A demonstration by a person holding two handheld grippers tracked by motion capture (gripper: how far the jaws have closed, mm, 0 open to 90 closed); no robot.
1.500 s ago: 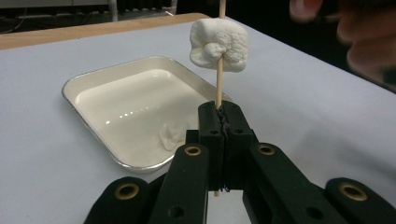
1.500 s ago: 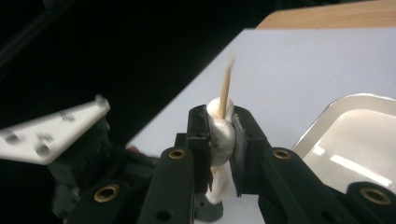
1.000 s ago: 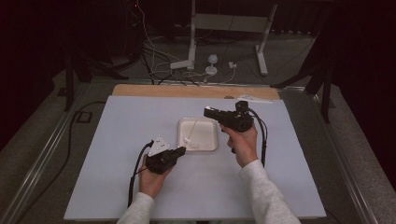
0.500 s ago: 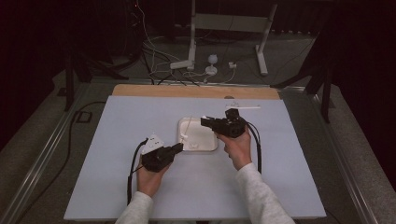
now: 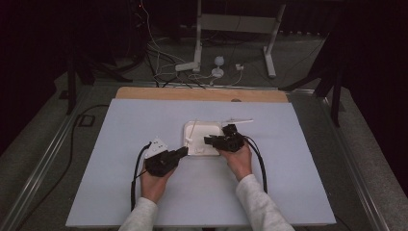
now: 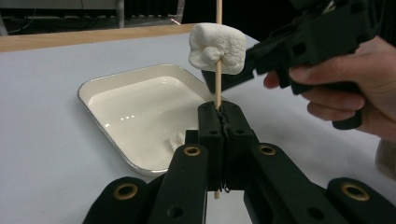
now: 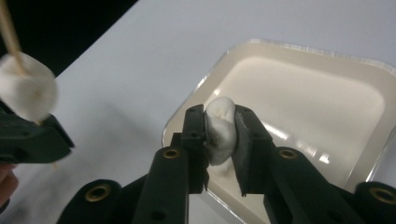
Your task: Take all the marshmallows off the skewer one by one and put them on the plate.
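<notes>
Work in hand: threading white marshmallows onto a thin wooden skewer [image 6: 218,88].
Done: one puffy white marshmallow [image 6: 217,48] is already speared, upper centre of the left gripper view.
Left: the second squashed white marshmallow [image 7: 219,129] seems not yet threaded; by my reading it must next be brought to the stick.
Left gripper [image 6: 221,122]: jaws clamped tight on the skewer, upright, lower centre of frame.
Right gripper [image 7: 220,131]: jaws have just been opening slightly, pads pressing the second marshmallow, at the tray's near corner.
Container: shallow cream square tray [image 5: 208,129], centre of the high view; its glossy floor looks bare.
</notes>
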